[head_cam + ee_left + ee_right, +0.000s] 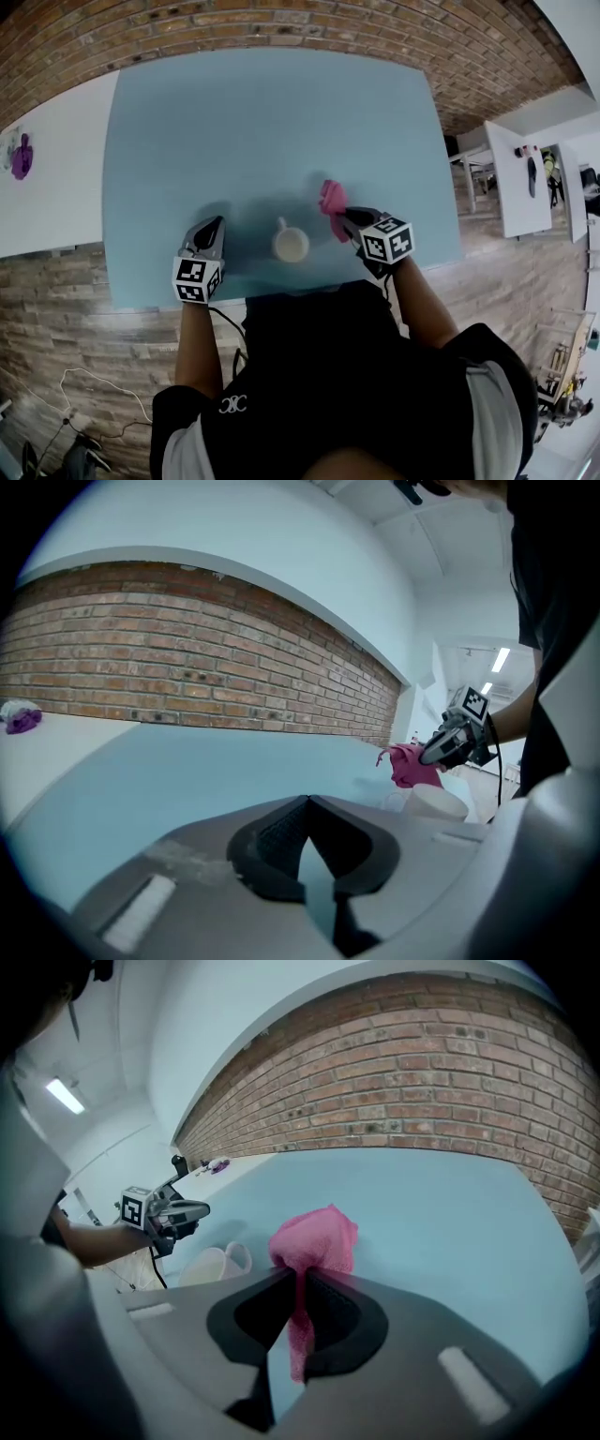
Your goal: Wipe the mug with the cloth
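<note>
right gripper (300,1279): clamped on the pink cloth (317,1237)
left gripper (305,808): pinched closed, empty
mug (291,245): between both grippers, on the tabletop (244,122)

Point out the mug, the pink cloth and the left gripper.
mug (291,246), head view, open top.
pink cloth (315,1239), right gripper view, bunched part above the jaws.
left gripper (307,803), left gripper view, where the jaws meet.

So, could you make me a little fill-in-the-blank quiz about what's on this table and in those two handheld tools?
1. The right tool is shut on a ___ cloth.
2. The left tool is shut and holds ___.
3. The mug stands upright on the blue table, ___ the two tools.

Missing words: pink; nothing; between.
</note>
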